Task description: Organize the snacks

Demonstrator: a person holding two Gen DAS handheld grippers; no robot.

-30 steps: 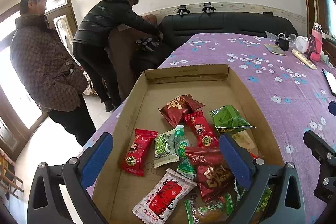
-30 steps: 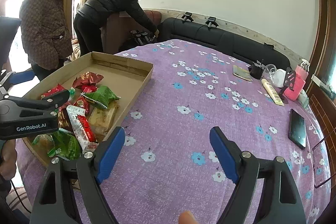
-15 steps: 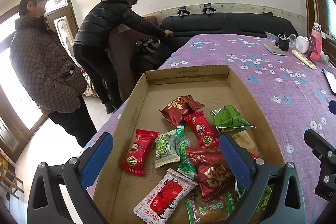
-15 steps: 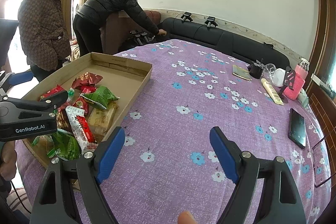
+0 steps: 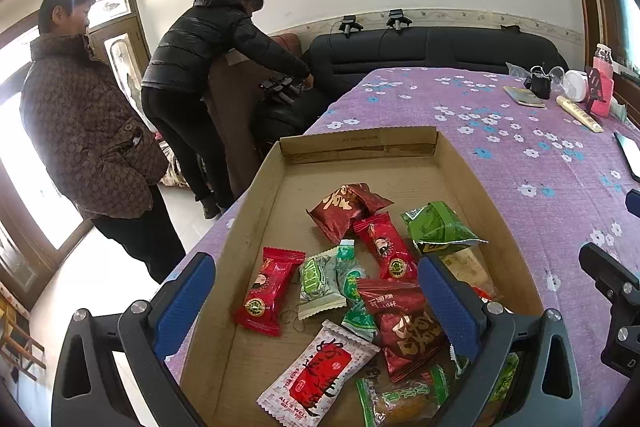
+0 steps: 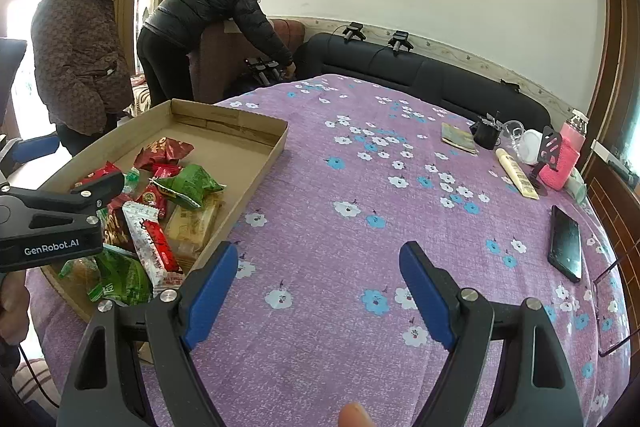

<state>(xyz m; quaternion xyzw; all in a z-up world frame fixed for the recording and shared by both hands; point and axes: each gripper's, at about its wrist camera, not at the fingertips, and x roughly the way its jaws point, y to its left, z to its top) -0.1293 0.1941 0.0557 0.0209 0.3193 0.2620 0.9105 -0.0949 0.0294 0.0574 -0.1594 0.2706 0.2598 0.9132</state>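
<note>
Left gripper (image 5: 316, 295) poised above the near end of the cardboard tray (image 5: 456, 163), fingers spread wide, nothing between them. Snack packets (image 5: 320, 283) heaped in the tray's near half, directly between and just beyond the fingertips; far half bare. Red packet (image 5: 267, 291) lying just inside the left finger, long axis running roughly along the fingers' reach. Right gripper (image 6: 320, 291) also spread and empty, over bare purple cloth (image 6: 360, 187), the tray off to its left. Judged nearer: the left.
</note>
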